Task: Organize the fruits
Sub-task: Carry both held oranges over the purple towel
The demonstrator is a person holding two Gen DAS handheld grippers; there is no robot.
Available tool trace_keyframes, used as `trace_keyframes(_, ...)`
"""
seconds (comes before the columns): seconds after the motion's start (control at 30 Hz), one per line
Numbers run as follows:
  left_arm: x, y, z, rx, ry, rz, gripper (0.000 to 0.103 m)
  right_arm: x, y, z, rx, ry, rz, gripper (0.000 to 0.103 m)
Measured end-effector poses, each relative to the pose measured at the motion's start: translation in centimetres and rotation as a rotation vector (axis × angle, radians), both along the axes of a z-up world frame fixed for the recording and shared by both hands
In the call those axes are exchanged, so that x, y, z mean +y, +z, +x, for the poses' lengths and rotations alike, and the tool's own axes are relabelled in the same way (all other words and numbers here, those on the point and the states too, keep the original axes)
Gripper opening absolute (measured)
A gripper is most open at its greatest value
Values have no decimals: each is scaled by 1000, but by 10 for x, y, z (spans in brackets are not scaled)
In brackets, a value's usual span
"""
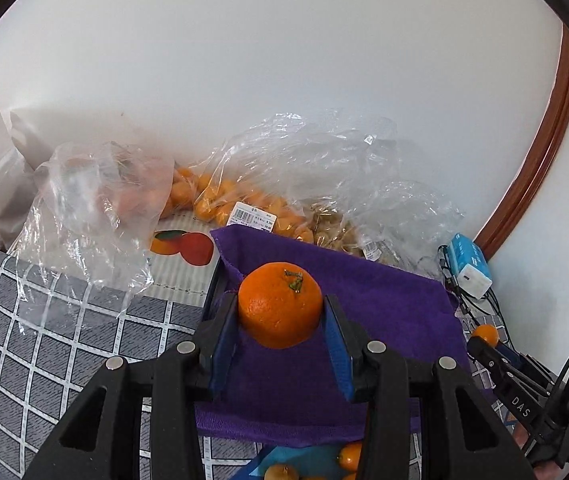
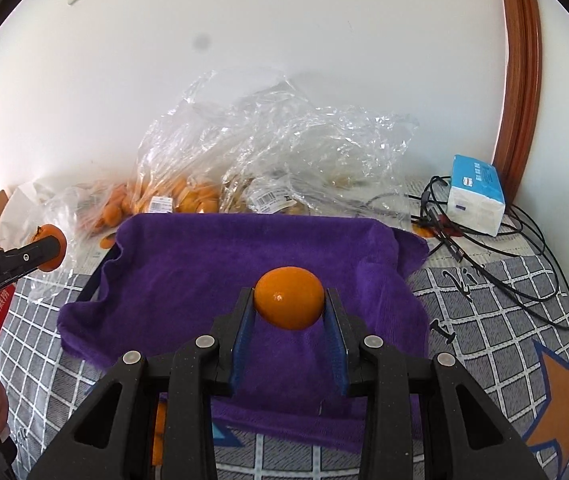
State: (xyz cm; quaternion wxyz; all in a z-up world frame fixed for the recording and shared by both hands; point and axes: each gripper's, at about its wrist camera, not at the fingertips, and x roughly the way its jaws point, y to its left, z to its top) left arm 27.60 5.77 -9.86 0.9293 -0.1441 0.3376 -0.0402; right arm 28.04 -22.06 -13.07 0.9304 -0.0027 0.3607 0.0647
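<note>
My left gripper (image 1: 282, 312) is shut on a large mandarin with a green stem (image 1: 280, 305) and holds it above a purple towel (image 1: 384, 292). My right gripper (image 2: 289, 300) is shut on a small smooth orange fruit (image 2: 289, 297), also above the purple towel (image 2: 204, 264). In the left wrist view the right gripper and its fruit (image 1: 485, 335) show at the right edge. In the right wrist view the left gripper and its mandarin (image 2: 50, 246) show at the left edge. A few small orange fruits (image 1: 350, 456) lie below the towel's near edge.
Clear plastic bags (image 1: 252, 200) with several orange fruits lie against the white wall behind the towel; they also show in the right wrist view (image 2: 188, 196). A blue-and-white tissue pack (image 2: 476, 198) and black cables (image 2: 496, 248) sit at the right. A grey checked cloth (image 1: 44, 344) covers the table.
</note>
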Motion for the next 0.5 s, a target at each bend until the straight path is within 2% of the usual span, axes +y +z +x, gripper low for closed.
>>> trace_keyframes(0.5, -1, -37, 44, 78, -6, 0, 40, 5, -35, 46, 48, 15, -27, 34)
